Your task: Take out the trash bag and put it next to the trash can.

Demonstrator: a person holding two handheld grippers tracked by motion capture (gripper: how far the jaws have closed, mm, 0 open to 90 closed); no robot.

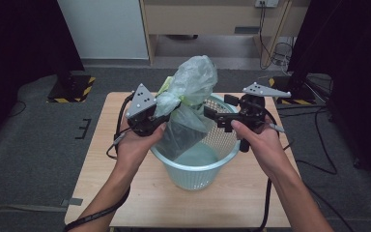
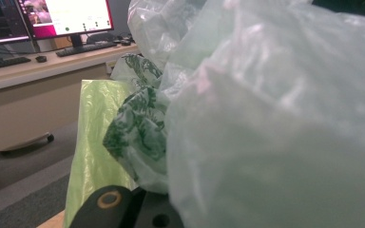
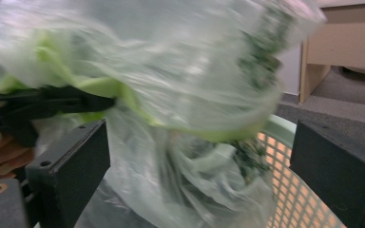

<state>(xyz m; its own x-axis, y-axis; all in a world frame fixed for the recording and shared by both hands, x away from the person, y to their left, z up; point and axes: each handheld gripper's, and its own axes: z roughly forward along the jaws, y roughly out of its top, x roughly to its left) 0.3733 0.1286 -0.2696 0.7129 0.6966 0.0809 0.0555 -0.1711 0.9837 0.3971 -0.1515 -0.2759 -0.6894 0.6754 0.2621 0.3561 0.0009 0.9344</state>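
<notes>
bag (image 1: 192,84) hangs bunched above the basket (image 1: 199,171), pinched in the shut left claw (image 1: 158,112); beside it the right claw (image 1: 217,117) gapes empty and must regrip the film.

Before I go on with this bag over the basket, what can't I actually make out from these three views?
- High view: the left hand-held gripper has its jaw tips buried in the plastic bag.
- High view: the bag covers part of the basket floor.
- Left gripper view: the bag hides the basket and table.
- Right gripper view: motion blur smears the bag; its green print is unreadable between the open right hand-held gripper jaws.
</notes>
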